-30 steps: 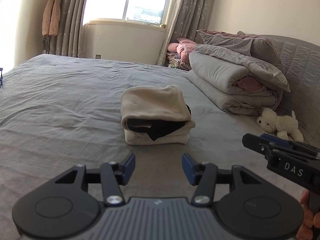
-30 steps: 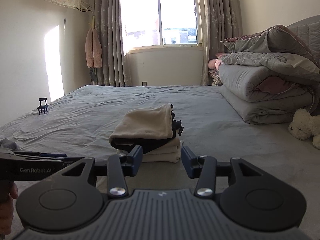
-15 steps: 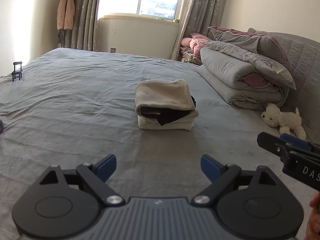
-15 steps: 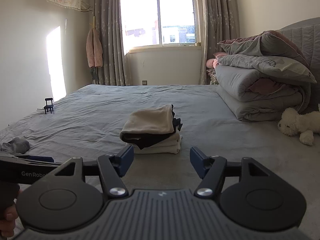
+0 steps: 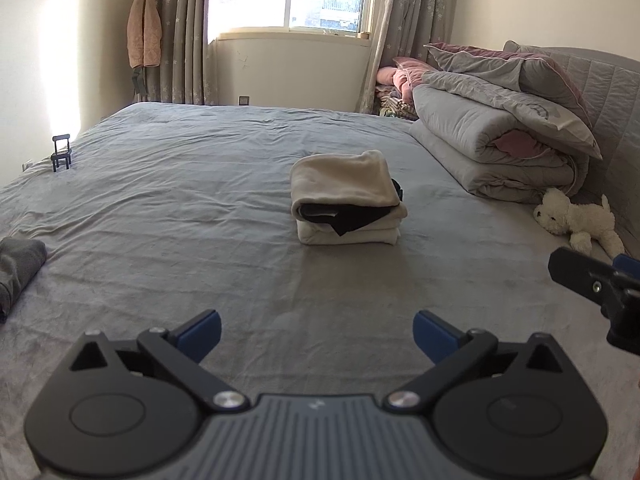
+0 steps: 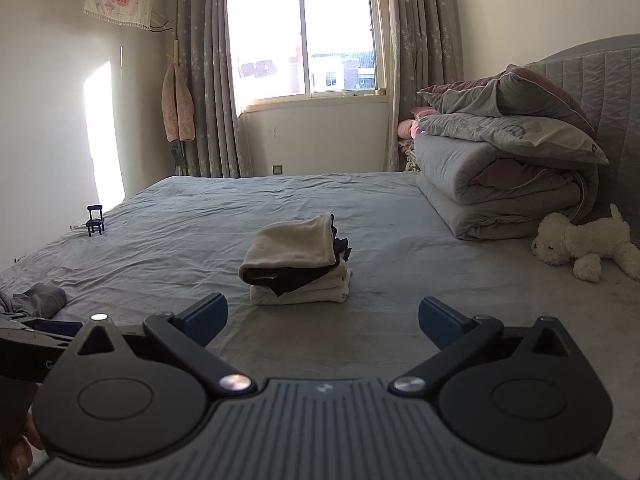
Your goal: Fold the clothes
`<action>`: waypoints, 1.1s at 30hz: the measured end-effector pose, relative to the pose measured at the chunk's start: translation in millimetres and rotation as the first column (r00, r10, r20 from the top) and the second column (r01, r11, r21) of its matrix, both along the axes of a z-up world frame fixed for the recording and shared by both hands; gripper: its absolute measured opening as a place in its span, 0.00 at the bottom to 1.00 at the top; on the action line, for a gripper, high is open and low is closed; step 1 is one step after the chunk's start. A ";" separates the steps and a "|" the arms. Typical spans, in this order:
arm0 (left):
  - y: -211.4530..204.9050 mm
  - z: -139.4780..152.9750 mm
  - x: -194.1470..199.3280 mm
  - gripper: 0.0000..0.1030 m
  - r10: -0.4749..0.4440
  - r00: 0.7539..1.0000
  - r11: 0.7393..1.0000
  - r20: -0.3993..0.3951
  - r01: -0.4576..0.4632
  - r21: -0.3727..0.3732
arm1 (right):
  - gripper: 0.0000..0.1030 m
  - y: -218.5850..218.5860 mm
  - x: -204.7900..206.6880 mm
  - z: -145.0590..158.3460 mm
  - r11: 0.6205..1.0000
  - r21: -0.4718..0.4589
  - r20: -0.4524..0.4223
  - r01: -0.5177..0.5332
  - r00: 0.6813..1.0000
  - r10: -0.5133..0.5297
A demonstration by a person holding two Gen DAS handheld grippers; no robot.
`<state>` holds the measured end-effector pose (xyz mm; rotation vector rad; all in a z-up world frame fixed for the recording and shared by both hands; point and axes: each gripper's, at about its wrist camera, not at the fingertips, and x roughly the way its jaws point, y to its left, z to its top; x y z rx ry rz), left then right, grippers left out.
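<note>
Bed [image 5: 168,216] was mostly bare grey sheet, with wide open room on every side of the folded stack.

Left to right:
- Far left edge: a tiny dark toy chair [image 5: 61,152] stood upright, close to the edge.
- Near left edge: a crumpled grey garment [image 5: 18,268], cut off by the frame in the left wrist view and partly hidden behind the gripper body in the right wrist view [image 6: 40,300]. Couldn't make out what kind.
- Middle of the bed: folded clothes stack [image 5: 346,200], well apart from both grippers. Beige piece on top, black layer in between, pale folded layers at the bottom. Folded edges faced the cameras. Long axis ran roughly across the bed, left edge to headboard side. A black corner stuck out at the front.
- Right, against the headboard [image 5: 608,92]: rolled duvets and pillows [image 5: 500,136], with a white plush dog [image 5: 576,220] lying beside them near the bed's right edge.

Left gripper [image 5: 316,330]: fingers [image 5: 202,330] spreading apart, released, only sheet between them.
Right gripper [image 6: 322,320]: fingers [image 6: 440,320] also spreading, released, holding nothing. Its tip showed at the right margin of the left wrist view, cut off. The person's hand was barely visible at the bottom left corner of the right wrist view.
</note>
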<state>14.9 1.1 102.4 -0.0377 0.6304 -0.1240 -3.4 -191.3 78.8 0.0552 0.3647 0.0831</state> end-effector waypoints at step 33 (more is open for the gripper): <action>-3.1 -19.4 -31.9 1.00 0.013 0.996 0.998 -0.087 -0.008 0.066 | 1.00 16.6 -27.6 -12.3 0.998 -0.066 -0.167 0.018 0.985 -0.028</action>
